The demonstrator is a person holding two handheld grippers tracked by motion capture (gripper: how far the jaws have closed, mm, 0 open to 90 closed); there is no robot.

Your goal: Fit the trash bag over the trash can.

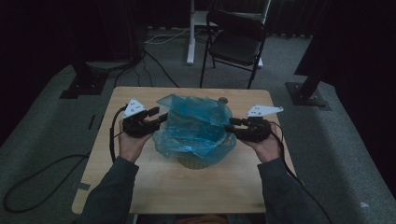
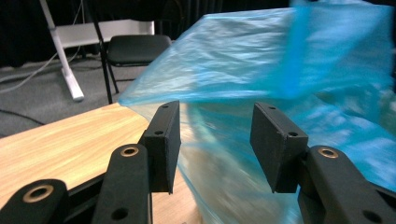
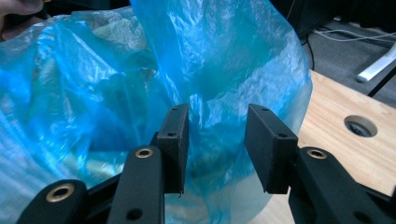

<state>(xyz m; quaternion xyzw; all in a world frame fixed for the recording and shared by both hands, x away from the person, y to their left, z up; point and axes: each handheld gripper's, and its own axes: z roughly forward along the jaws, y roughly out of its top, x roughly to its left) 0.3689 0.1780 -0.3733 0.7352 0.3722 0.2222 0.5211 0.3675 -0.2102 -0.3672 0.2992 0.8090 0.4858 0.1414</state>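
Grippers flanking a crinkled translucent blue plastic bag (image 1: 196,126) on a light wooden table (image 1: 140,186)

The bag is sitting at the table's middle, draped over a tan round container (image 1: 198,162). The left gripper (image 1: 161,116) is poised at the bag's left edge, the right gripper (image 1: 229,124) at its right edge, both with jaws standing apart, plastic showing between them unclamped

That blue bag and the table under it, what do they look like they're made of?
The blue bag looks like thin plastic film: it is see-through, crinkled and catches glints of light. The table looks like pale wood or a wood-look laminate, with a matte top and grain lines running along it; which of the two is hard to tell. The pot-like thing under the bag is too veiled to judge.
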